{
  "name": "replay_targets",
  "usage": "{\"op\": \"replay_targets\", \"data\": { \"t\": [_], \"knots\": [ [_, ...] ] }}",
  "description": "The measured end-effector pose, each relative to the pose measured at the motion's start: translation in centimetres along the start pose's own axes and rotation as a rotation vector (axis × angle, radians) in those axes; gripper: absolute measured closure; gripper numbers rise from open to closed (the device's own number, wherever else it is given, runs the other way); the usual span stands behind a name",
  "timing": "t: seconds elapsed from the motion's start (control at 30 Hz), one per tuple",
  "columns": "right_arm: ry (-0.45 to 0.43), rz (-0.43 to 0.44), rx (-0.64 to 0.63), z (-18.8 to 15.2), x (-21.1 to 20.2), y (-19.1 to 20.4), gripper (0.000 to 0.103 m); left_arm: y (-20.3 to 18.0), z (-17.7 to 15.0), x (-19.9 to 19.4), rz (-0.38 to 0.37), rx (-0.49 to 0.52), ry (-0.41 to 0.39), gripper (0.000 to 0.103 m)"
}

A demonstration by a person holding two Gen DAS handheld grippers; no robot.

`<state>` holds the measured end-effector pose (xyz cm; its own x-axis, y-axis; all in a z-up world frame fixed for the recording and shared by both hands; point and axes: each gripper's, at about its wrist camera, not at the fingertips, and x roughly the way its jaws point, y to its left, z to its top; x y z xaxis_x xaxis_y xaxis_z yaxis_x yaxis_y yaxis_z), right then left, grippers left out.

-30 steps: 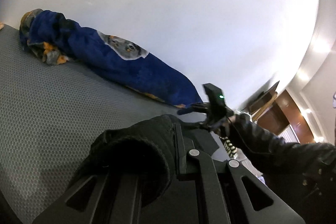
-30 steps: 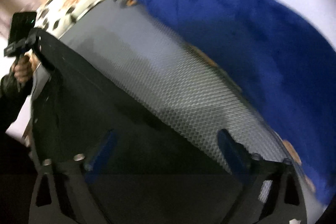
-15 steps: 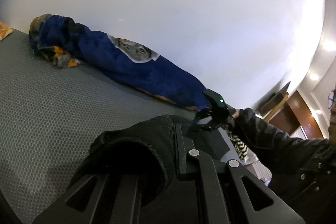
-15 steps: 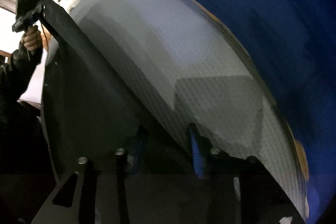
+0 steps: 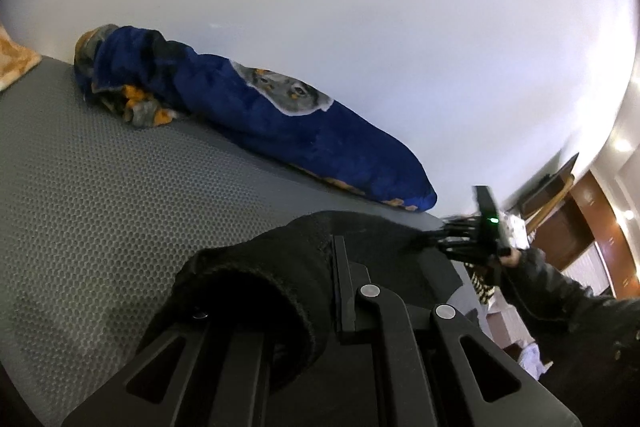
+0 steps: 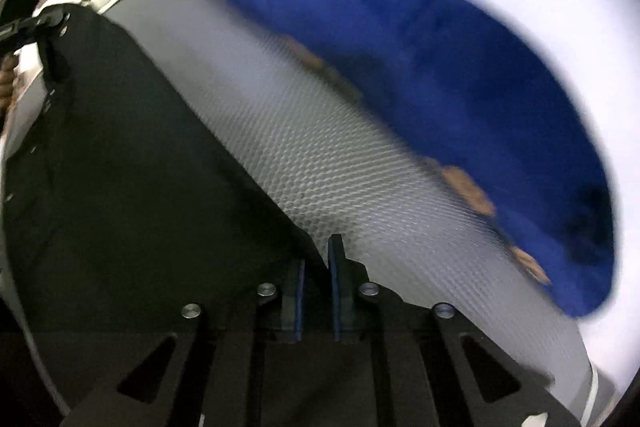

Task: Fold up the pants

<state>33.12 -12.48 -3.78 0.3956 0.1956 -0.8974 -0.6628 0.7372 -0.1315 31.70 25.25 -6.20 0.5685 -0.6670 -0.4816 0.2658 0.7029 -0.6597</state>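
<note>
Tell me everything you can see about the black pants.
The black pants are dark, soft, fleecy-looking cloth, stretched out over the grey honeycomb-textured mattress. The left gripper is shut on a bunched cuff-like end; the right gripper, whose jaws have just been closing, pinches the fabric edge at the other end. The blue blanket lies apart, by the wall.

Right wrist view motion-blurred: blue blanket (image 6: pixel 420 67) edges smeared, print unreadable. Black pants (image 6: pixel 120 167) too dark, folds indiscernible, lower part cut off by frame. Left gripper (image 5: pixel 340 291) fingertips buried under pants cuff. Patterned pillow (image 5: pixel 14 61) cropped at left edge.
</note>
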Motion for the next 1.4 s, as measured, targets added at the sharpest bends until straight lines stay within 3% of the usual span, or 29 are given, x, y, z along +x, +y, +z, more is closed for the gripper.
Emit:
{"op": "replay_targets", "data": {
  "t": [0.07,0.17,0.37,0.63,0.8,0.9,1.1,1.13,1.17,1.23,1.4],
  "knots": [
    [-0.046,-0.067,0.02,-0.9,-2.9,1.6,0.095,-0.7,-0.3,-0.8,-0.001,0.02,0.004,0.096],
    [-0.103,-0.096,0.062,-3.0,-6.6,2.9,0.095,-2.2,-1.1,-2.5,-0.011,0.059,0.016,0.096],
    [-0.132,-0.081,0.11,-8.9,-11.8,7.1,0.095,-5.0,-5.1,-6.2,-0.022,0.154,0.095,0.094],
    [0.012,0.044,0.173,-17.3,-8.9,13.5,0.095,-5.2,-14.2,-7.7,0.026,0.185,0.308,0.093],
    [0.069,0.053,0.182,-19.3,-6.2,15.0,0.095,-3.2,-18.9,-6.8,0.107,0.157,0.44,0.088],
    [0.078,0.039,0.183,-19.2,-5.9,15.1,0.095,-3.0,-19.5,-7.5,0.11,0.123,0.422,0.084],
    [0.08,0.028,0.197,-18.9,-5.8,15.1,0.095,-3.3,-19.0,-9.4,0.18,0.103,0.432,0.062],
    [0.08,0.024,0.196,-18.9,-5.7,15.1,0.095,-3.3,-19.1,-9.9,0.18,0.104,0.427,0.057],
    [0.077,0.022,0.197,-19.1,-5.7,15.1,0.095,-3.4,-19.1,-10.8,0.2,0.096,0.413,0.043],
    [0.074,0.018,0.198,-19.2,-5.7,15.2,0.095,-3.3,-18.9,-12.6,0.265,0.042,0.371,0.029],
    [0.061,0.016,0.199,-19.4,-5.8,15.5,0.094,-3.0,-19.6,-16.7,0.179,-0.183,0.248,0.029]
  ]
}}
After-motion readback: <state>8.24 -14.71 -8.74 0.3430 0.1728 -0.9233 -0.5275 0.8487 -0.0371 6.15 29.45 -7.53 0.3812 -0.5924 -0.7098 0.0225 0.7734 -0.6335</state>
